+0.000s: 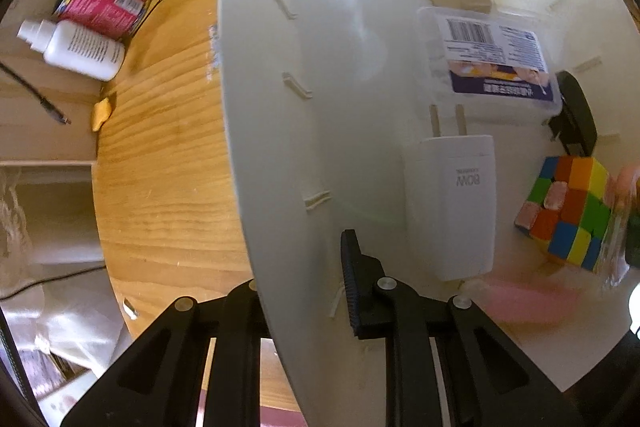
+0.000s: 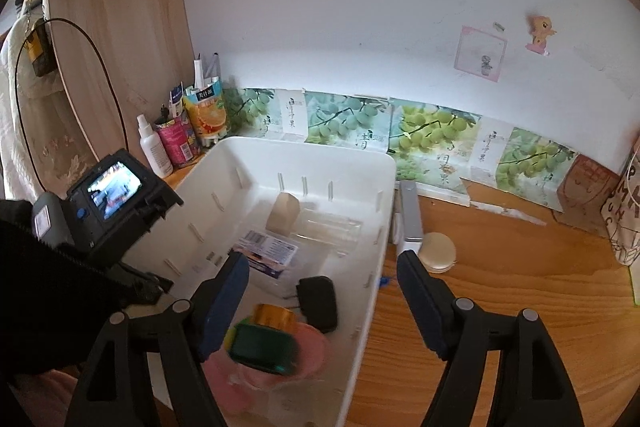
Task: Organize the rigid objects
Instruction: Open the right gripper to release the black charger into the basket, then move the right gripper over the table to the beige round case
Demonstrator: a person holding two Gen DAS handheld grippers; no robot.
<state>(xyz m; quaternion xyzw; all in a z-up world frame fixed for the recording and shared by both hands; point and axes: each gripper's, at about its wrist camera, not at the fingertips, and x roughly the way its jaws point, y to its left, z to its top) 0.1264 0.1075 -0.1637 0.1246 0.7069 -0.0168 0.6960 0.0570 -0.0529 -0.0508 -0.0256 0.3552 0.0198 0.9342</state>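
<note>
Lying just right of the white bin (image 2: 308, 163), long axis near-to-far, silver case (image 2: 410, 215) sits beyond the open right hand-held gripper (image 2: 324, 291); left hand-held gripper (image 1: 308, 291) clamps the bin wall.

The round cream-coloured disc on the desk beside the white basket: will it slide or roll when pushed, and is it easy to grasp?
The disc lies flat, so it would probably slide. Its low, rounded edge may slip from a claw.
</note>
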